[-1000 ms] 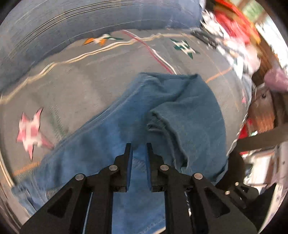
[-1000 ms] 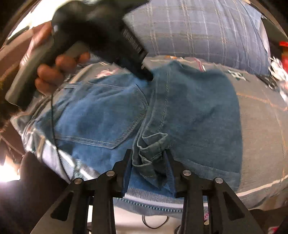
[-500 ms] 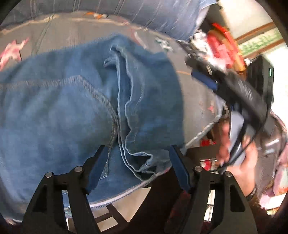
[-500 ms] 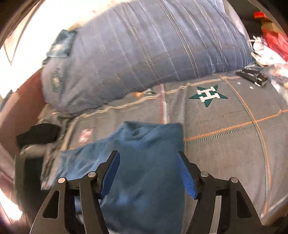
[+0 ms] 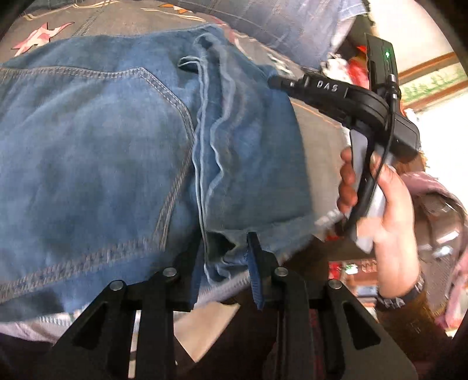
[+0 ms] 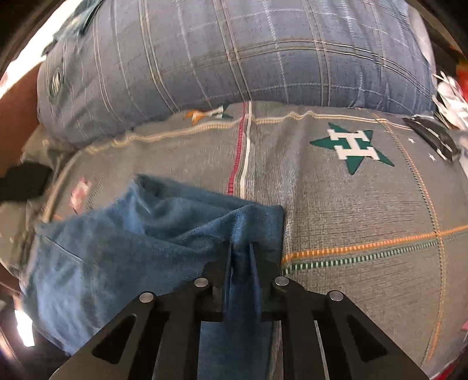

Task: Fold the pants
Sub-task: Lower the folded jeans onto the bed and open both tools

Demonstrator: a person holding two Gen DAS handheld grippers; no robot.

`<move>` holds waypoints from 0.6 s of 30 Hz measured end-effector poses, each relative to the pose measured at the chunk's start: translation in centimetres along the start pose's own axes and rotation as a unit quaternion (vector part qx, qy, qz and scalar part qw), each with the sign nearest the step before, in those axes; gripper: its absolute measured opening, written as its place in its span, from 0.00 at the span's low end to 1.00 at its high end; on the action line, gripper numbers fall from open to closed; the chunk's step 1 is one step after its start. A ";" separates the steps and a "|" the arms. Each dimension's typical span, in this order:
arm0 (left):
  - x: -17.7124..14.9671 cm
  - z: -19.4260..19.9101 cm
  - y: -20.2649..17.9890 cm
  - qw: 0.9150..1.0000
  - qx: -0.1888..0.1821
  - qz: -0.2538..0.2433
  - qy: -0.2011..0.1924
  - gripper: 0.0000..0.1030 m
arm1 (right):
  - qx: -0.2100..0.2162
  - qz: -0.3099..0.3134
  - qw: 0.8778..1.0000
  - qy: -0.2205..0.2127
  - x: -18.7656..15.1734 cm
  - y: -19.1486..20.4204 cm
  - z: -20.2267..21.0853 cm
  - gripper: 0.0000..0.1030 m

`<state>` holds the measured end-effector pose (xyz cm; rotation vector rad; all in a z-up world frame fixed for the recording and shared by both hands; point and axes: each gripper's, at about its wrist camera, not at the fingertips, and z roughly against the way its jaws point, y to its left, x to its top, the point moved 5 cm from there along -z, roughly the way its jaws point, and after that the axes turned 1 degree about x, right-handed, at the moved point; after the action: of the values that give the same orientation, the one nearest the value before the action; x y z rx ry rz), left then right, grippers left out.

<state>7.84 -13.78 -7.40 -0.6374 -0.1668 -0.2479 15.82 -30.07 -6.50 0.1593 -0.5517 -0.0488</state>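
Between the left gripper's (image 5: 225, 260) jaws sits the bunched hem edge of the jeans (image 5: 117, 152); the jaws are closing on it, the right pad against the cloth, the left one half hidden behind denim, so I cannot tell whether it presses yet. Ahead of these jaws the jeans spread over the bed (image 5: 122, 20), a stitched back pocket (image 5: 96, 140) to their left and a folded leg with wavy seams to their right. Farther right, a hand (image 5: 389, 216) holds the right gripper's handle, its tip on the leg's far corner.

From the right wrist, the right gripper (image 6: 241, 248) is closing with a raised fold of denim pinched between its narrow jaws. Left of them the jeans lie rumpled; right of them is bare bedspread with an orange stripe. Beyond lies a green star (image 6: 352, 147), then a plaid pillow (image 6: 234, 52).
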 end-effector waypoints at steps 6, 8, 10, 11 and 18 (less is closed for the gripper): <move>-1.7 6.2 2.7 0.997 0.021 0.010 -0.073 0.25 | 0.045 0.024 0.997 -0.049 -0.5 2.7 6.2 0.30; -2.1 8.7 5.0 0.994 0.020 0.050 -0.099 0.34 | 0.066 0.039 0.996 -0.048 -1.0 4.9 6.9 0.33; -3.0 10.7 7.4 0.988 0.015 0.096 -0.118 0.46 | 0.089 0.059 0.993 -0.042 -1.6 7.7 6.9 0.33; -3.8 11.8 8.6 0.984 0.010 0.123 -0.132 0.48 | 0.098 0.067 0.992 -0.038 -1.7 9.0 6.6 0.33; -8.2 15.9 17.0 0.936 -0.033 0.281 -0.208 0.55 | 0.159 0.140 0.977 0.019 -3.2 19.5 3.5 0.34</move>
<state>3.50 10.56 -6.31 -0.7736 -0.3752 0.4411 11.29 -11.06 -2.04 0.3925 -0.5360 0.3183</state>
